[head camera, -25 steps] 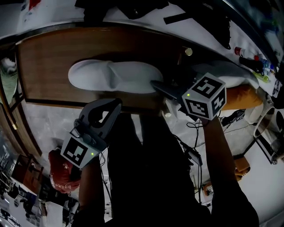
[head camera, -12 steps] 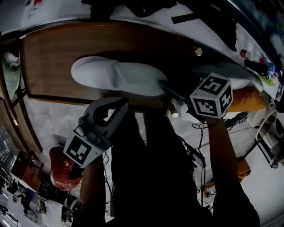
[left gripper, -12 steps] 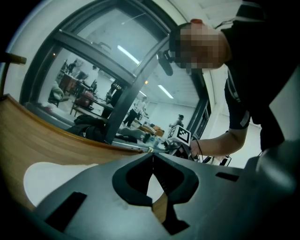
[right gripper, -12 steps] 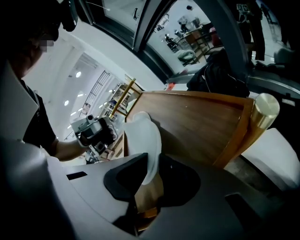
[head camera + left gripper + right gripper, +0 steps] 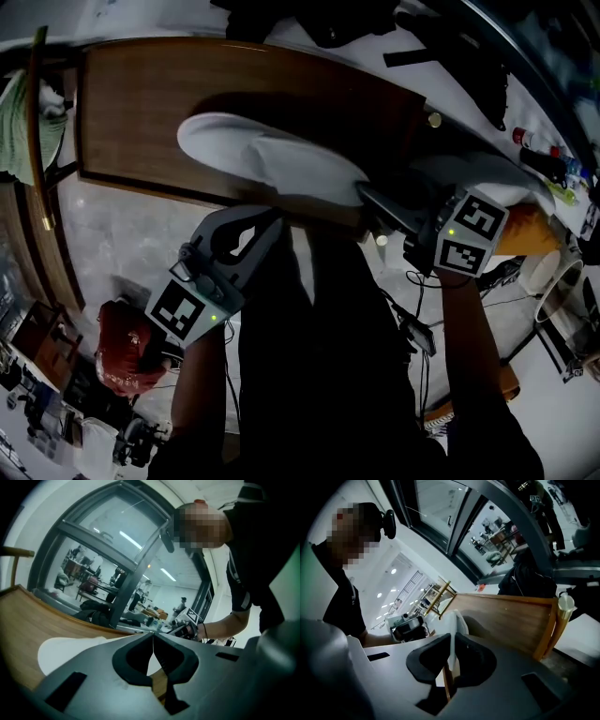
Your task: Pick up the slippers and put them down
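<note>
One white slipper (image 5: 272, 164) lies lengthwise on the brown wooden table (image 5: 187, 84), toe to the left. My right gripper (image 5: 367, 195) is at its heel end, and its jaws are closing with the slipper's thin white edge (image 5: 452, 620) pinched between the tips. That heel end looks raised off the wood. My left gripper (image 5: 272, 217) hangs at the table's front edge just below the slipper, jaws shut with nothing between them. In the left gripper view the slipper (image 5: 70, 651) shows just past the shut tips (image 5: 152, 637).
A pale cloth-like thing (image 5: 487, 173) lies right of the right gripper, beside an orange object (image 5: 520, 230). Dark clothing (image 5: 347, 19) is piled behind the table. A red bag (image 5: 127, 347) sits on the floor at lower left. Cables trail on the floor at the right.
The right gripper's jaws have closed onto the slipper's heel edge, and that hand has risen. The left gripper has shifted a little along the table's front edge.
</note>
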{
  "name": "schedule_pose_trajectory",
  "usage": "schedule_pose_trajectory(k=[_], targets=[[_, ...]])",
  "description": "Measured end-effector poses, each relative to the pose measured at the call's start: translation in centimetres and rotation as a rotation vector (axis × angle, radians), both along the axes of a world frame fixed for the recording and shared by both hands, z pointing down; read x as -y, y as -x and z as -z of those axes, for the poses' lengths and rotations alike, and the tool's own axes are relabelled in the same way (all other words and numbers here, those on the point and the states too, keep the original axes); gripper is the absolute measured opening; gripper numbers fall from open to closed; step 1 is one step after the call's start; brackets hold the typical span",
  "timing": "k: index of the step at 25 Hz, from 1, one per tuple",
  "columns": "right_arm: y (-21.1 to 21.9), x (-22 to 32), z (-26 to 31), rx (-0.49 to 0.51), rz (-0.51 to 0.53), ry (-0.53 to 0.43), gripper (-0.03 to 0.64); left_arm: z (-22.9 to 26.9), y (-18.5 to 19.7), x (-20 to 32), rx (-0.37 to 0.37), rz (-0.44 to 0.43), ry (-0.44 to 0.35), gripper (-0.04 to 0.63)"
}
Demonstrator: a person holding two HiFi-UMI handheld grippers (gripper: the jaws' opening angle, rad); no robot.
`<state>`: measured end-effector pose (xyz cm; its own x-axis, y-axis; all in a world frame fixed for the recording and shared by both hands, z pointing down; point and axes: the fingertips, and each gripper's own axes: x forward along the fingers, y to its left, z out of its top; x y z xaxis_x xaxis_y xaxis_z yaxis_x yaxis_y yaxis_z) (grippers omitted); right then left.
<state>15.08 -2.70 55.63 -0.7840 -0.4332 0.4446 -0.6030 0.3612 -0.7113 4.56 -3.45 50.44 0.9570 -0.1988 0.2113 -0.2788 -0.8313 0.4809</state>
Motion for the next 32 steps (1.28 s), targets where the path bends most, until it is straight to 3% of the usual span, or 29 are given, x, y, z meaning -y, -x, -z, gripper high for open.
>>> schedule_pose_trajectory(k=[5,9,17,24,28,32], targets=[[0.0,2.5,4.9,0.004,-0.065,-0.121,0.044,3.0,2.2,1.0,0.008,0.056,-0.040,0.012],[-0.9,5.9,12.1,-0.006,-0.101,-0.293,0.044,7.4,2.6,3.1,-0.015,0.084,-0.122,0.012],[-0.9,7.6,29.4,-0.016,-0.184,-0.576,0.043,22.0,1.9,3.9,-0.100,0.062,-0.310,0.012],[-1.0,7.0,40.4,0.022,-0.297,-0.808,0.043,34.4,1.5,5.7,-0.195,0.041,-0.544,0.012],[-1.3,5.8,43.6,0.004,-0.323,-0.879,0.041,40.2,1.5,4.9,-0.256,0.034,-0.627,0.012],[-1.6,5.1,45.1,0.025,-0.374,-0.921,0.041,42.9,2.0,3.2,-0.300,0.011,-0.681,0.012]])
